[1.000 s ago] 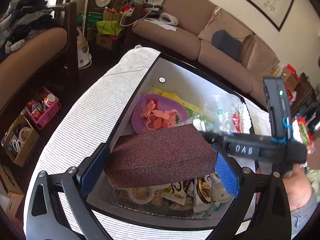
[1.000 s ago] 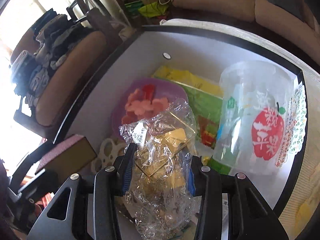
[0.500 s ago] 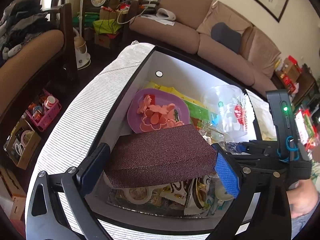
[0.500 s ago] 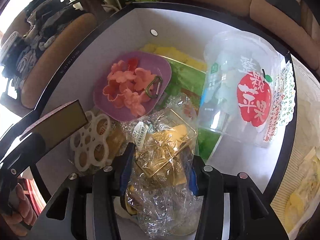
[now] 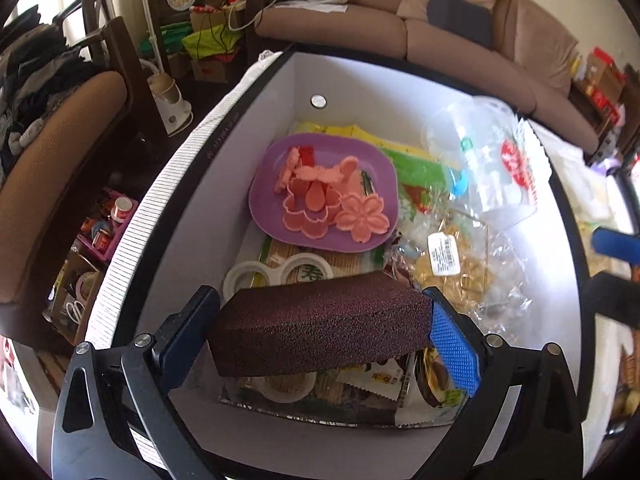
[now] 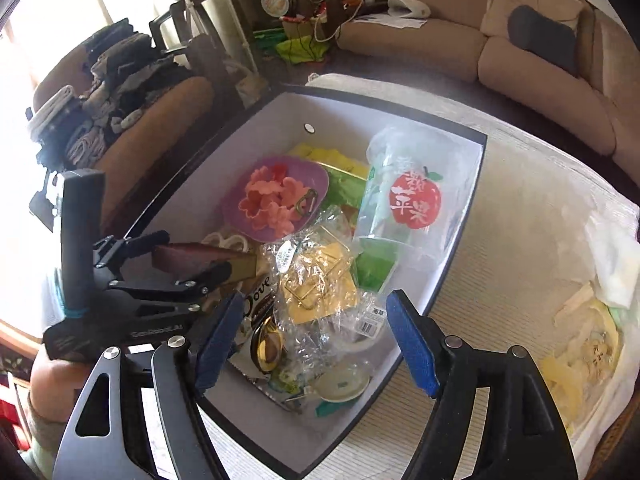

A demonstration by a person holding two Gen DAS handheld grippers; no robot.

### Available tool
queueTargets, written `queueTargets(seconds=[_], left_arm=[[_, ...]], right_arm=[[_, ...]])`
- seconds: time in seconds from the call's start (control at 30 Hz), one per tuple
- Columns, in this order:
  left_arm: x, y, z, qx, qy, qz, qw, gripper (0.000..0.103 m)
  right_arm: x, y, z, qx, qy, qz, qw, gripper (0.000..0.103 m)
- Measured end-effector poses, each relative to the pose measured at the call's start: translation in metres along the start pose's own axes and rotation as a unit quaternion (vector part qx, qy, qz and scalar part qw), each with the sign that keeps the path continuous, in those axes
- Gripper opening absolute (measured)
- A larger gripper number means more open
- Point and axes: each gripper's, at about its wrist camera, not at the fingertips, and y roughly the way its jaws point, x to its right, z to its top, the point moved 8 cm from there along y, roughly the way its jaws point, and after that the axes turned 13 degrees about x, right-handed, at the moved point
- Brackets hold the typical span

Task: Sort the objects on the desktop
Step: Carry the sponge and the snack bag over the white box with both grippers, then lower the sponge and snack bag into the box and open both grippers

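Release is what has changed: the crinkly clear bag (image 6: 316, 280), clamped by the right gripper (image 6: 316, 344) a second ago, now lies in the box (image 6: 460, 240), and the opening fingers stand above it with nothing pressed between them. The sanding block (image 5: 320, 324) is held clamped in the left gripper (image 5: 320, 328) over the box's six o'clock end, below the purple plate (image 5: 324, 192). Judged from this, the block goes in next.

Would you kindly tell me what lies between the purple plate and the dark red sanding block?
White flower-shaped rings on a bamboo mat, in the left wrist view.
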Motion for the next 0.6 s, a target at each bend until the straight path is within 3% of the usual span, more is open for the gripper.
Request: queueTargets(seconds=[0.13,0.27,0.43,0.6], left_arm=[[0.006,0.0,-0.003,-0.018,-0.029,-0.025,0.9991,0.1],[0.001,-0.008,0.004,-0.002,-0.028,-0.017,0.9994,0.101],[-0.005,-0.007,0.004,-0.011,-0.042,-0.014,0.999,0.101],[-0.007,-0.021,0.015,0.014,-0.061,-0.036,0.9974,0.101]], right_arm=[[0.008,-0.015,0.004,0.017,0.004,-0.009,1.0,0.077],[0.014,-0.022,0.002,0.02,0.016,-0.007,1.0,0.078],[0.017,-0.023,-0.003,0.022,0.03,0.003,0.999,0.078],[0.016,-0.026,-0.006,0.028,0.033,0.005,0.999,0.078]])
